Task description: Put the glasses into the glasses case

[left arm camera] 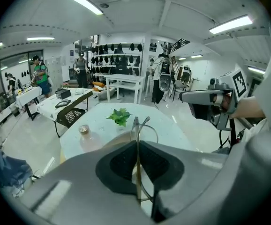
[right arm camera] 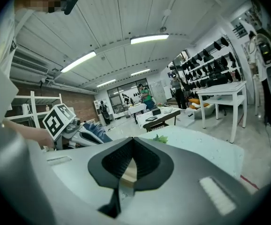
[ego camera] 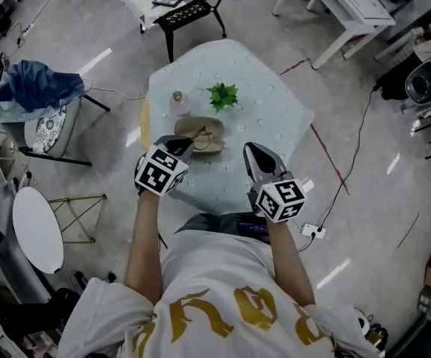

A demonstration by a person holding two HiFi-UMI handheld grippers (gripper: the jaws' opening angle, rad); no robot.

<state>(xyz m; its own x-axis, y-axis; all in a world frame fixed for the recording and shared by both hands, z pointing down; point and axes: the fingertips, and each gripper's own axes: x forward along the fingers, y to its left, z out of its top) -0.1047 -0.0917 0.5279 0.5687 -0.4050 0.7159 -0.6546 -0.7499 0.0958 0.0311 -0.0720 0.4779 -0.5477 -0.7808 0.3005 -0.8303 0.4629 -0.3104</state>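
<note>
My left gripper (left arm camera: 136,149) is clamped tight on the glasses (left arm camera: 144,128), holding them over the glasses case (ego camera: 209,129) near the table's (ego camera: 271,107) front edge. My right gripper (ego camera: 253,151) is pinched together and empty, beside the case over bare cloth

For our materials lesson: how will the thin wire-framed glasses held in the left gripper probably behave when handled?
The thin wire-framed glasses look very slender, so they are probably light and easily bent. The left gripper has its jaws shut on one thin part only, so the glasses may pivot or slip.
</note>
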